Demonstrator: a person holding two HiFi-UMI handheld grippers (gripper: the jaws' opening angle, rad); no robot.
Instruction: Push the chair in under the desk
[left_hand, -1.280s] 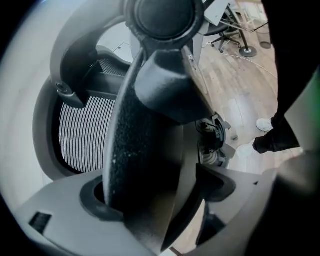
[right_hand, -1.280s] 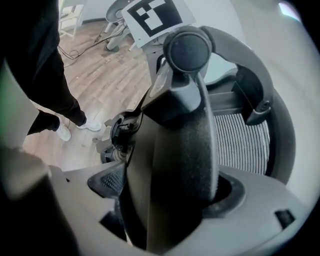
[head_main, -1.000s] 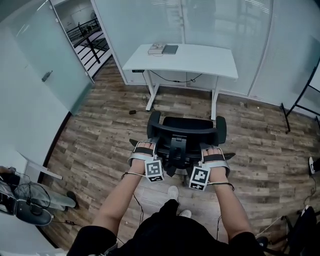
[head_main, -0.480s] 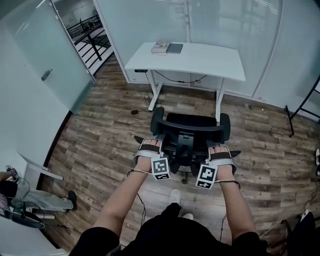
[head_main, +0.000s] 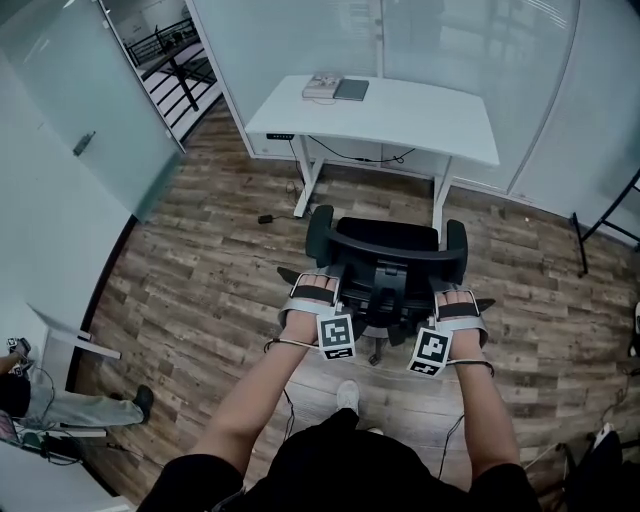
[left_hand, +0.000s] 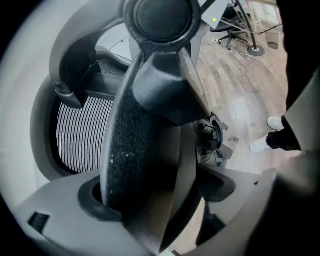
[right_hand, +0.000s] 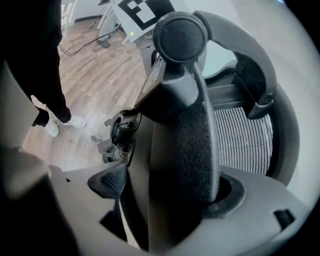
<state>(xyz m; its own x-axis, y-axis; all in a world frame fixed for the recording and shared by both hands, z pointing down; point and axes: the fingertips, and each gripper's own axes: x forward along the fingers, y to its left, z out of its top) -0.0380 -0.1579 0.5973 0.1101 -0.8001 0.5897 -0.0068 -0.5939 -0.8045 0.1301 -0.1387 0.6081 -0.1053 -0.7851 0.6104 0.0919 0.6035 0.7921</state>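
A black mesh-backed office chair (head_main: 385, 262) stands on the wood floor just in front of the white desk (head_main: 400, 118), its armrests near the two desk legs. My left gripper (head_main: 312, 291) is shut on the left side of the backrest's top edge, and my right gripper (head_main: 457, 300) is shut on the right side. In the left gripper view the black backrest frame (left_hand: 135, 145) fills the space between the jaws of the left gripper (left_hand: 150, 210), with mesh (left_hand: 80, 130) beside it. The right gripper view mirrors this: frame (right_hand: 185, 145) inside the right gripper (right_hand: 175, 210).
A dark notebook (head_main: 352, 90) and a pale device (head_main: 323, 85) lie at the desk's back left. Cables (head_main: 350, 156) hang under it. A small black object (head_main: 265, 218) lies on the floor to the left. Glass walls stand behind and to the left. A black stand (head_main: 600, 215) is at the right.
The chair has rolled forward towards the desk with both grippers still clamped on its backrest. The person has stepped forward behind it.
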